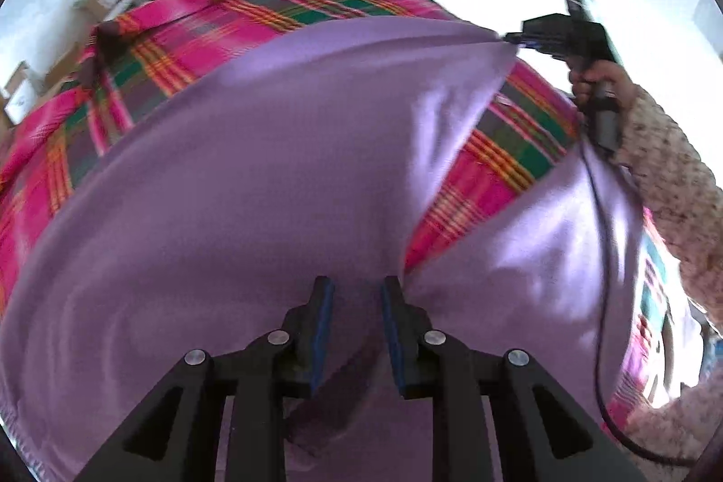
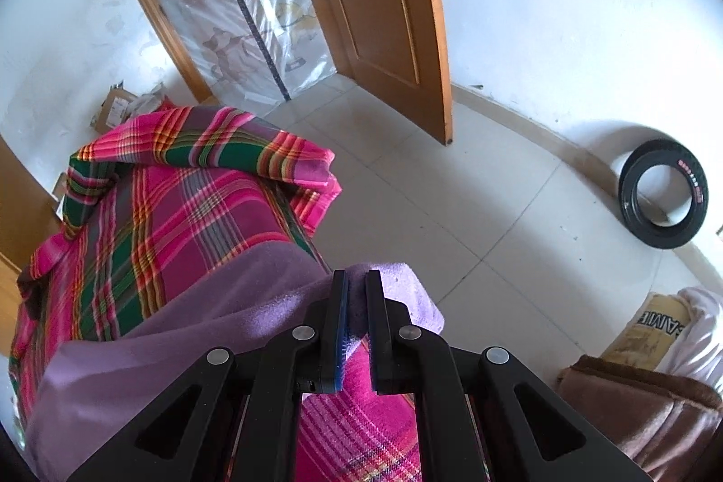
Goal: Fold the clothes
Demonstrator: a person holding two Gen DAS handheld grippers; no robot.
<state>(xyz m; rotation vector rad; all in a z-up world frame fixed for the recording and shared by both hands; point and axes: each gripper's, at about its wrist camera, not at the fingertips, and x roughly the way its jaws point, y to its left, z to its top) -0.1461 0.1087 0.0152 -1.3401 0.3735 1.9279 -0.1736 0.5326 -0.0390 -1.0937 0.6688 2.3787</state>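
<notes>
Plaid cloth (image 2: 190, 211): woven cotton-like sheet in magenta, green, grey and orange checks, draped over a raised surface, its far corner folded back and hanging over the edge. Purple garment (image 1: 271, 175): soft, fleece-like knit with a matte nap and a stitched hem along its lower left edge, spread on top of the plaid cloth and lifted at two points so that it billows in a broad fold; a wedge of plaid shows through between its two raised parts. Wooden door (image 2: 384, 7): orange-brown panelled leaf, standing open, metal latch at its top edge. Tiled floor (image 2: 452, 202): pale square tiles with thin grout lines. Rubber tyre (image 2: 662, 195): black ring leaning against the white wall, red lettering on its sidewall too small to read. Sack (image 2: 650, 328): yellowish bag with mirrored dark letters, only partly legible. Left gripper (image 1: 357, 292): black plastic fingers with blue pads, a narrow gap between them, purple fabric gathered in that gap and pinched there. Right gripper (image 2: 357, 283): same build, fingers nearly together and clamped on a bunched edge of the purple garment; in the left wrist view it appears held by a hand (image 1: 596, 75) in a speckled knit sleeve (image 1: 669, 166).
</notes>
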